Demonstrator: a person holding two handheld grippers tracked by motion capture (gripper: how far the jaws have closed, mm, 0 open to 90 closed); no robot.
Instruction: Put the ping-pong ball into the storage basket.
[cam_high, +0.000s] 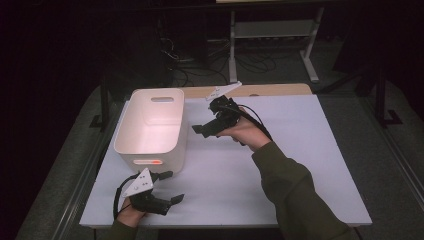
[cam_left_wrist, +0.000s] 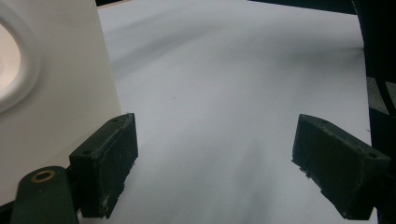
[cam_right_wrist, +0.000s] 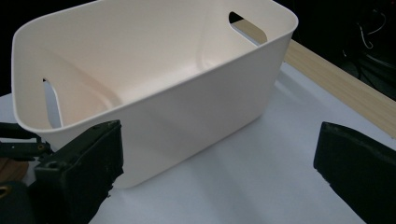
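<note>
A white plastic bin (cam_high: 150, 125) with handle slots stands on the left half of the table, and nothing shows inside it. My right gripper (cam_high: 204, 120) hovers just right of the bin's far end, open and holding nothing. In the right gripper view its jaws (cam_right_wrist: 215, 172) stand wide apart, facing the bin's long wall (cam_right_wrist: 187, 116). My left gripper (cam_high: 172, 186) is low at the table's near left corner, just in front of the bin, also open. Between its jaws (cam_left_wrist: 215, 168) is bare table, with the bin wall (cam_left_wrist: 60, 93) close on the left.
A white sheet (cam_high: 280, 165) covers the table, and a wooden strip (cam_high: 270, 90) runs along the far edge. Beyond the table stand a desk frame (cam_high: 232, 50) and floor cables (cam_high: 200, 70). A sleeved forearm (cam_high: 295, 195) crosses the near right part.
</note>
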